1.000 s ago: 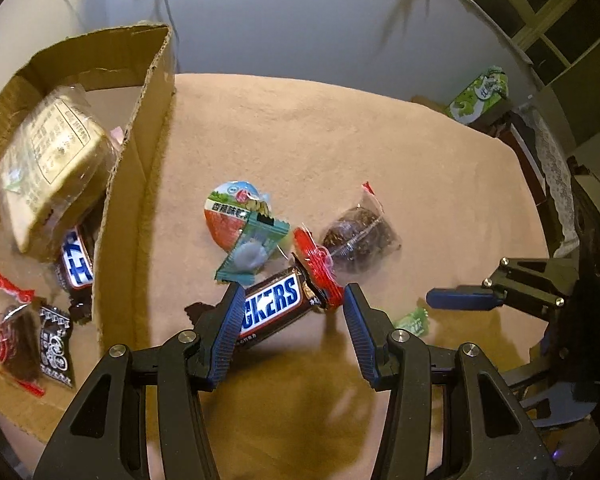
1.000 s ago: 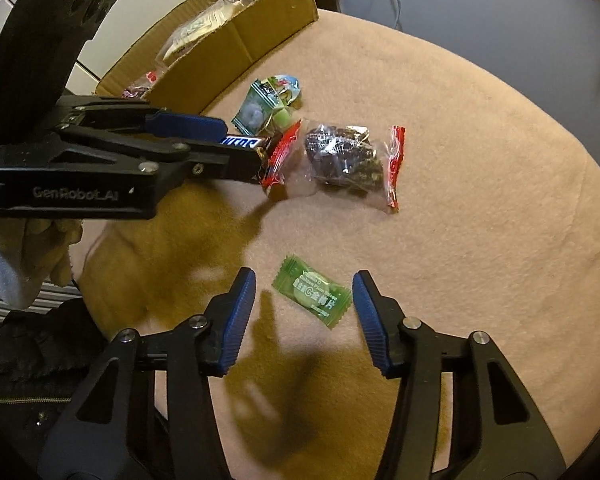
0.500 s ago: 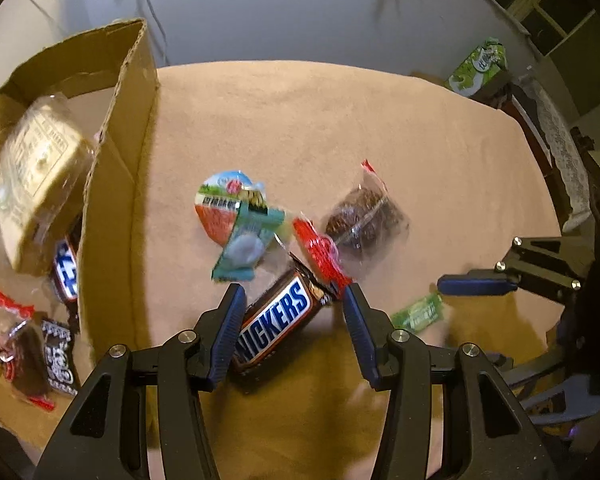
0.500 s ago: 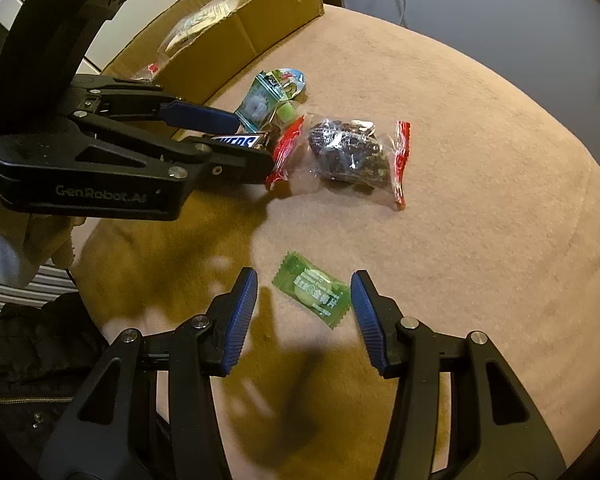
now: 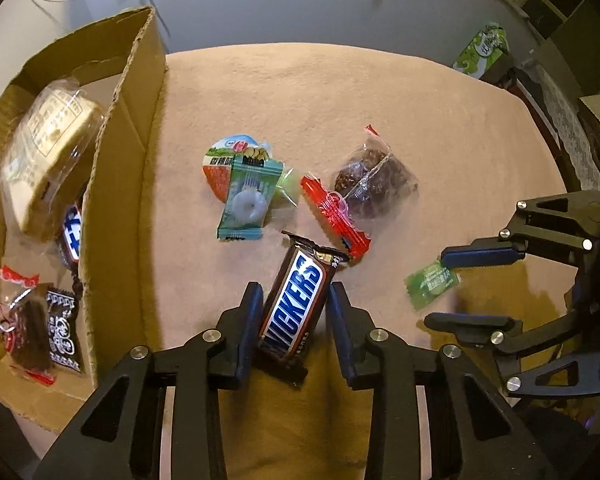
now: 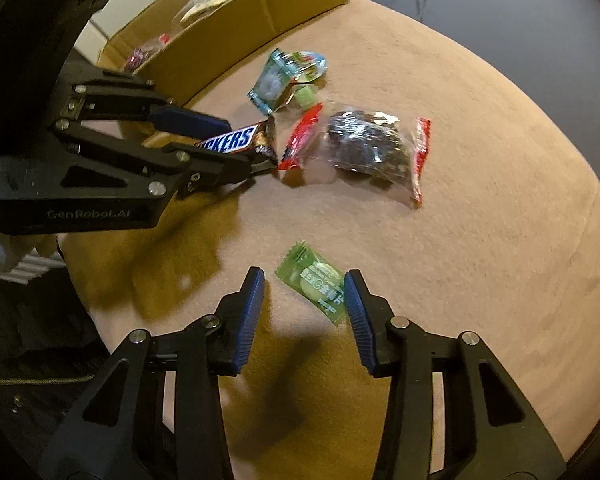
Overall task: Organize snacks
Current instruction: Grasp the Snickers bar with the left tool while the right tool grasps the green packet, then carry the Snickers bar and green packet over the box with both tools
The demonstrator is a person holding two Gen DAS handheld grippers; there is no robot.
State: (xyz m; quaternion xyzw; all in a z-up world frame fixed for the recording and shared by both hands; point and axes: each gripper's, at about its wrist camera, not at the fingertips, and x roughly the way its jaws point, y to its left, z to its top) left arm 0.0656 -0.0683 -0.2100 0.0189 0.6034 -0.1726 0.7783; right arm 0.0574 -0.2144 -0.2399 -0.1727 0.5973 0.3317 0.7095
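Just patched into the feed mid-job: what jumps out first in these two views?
The Snickers bar stands out, held between the fingers of the left hand-held gripper near the table's front edge. The right hand-held gripper sits open around a small green candy lying on the tan tablecloth. To the left, a cardboard box already holds several snacks.

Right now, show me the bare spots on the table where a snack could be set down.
Bare cloth lies beyond the dark snack bag toward the table's far edge, and between the cardboard box wall and the ring candy. Crowded: the cluster around the Snickers bar, and the green candy.
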